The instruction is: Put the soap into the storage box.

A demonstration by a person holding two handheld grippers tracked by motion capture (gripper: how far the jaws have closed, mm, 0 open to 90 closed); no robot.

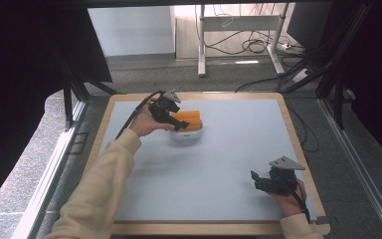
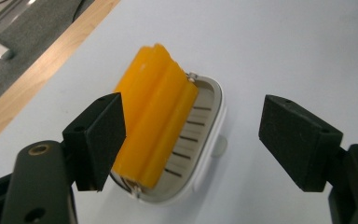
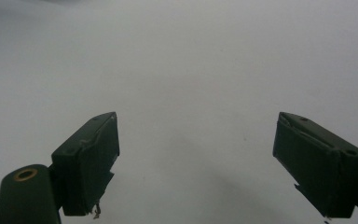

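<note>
An orange ridged block (image 1: 190, 119) (image 2: 156, 116) lies in a small white slotted dish (image 1: 185, 133) (image 2: 200, 154) at the back left of the pale table mat. My left gripper (image 1: 176, 119) (image 2: 191, 140) hovers just above the dish, open, its jaws wide on either side of the block and dish and touching neither. My right gripper (image 1: 256, 180) (image 3: 196, 163) rests low near the front right corner of the mat, open, with bare mat between its jaws.
The pale mat (image 1: 219, 164) lies on a wooden-edged board (image 1: 298, 144). Beyond the board are grey floor, black frame legs and loose cables (image 1: 258, 47). A cable trails from the left gripper over the board's back left edge.
</note>
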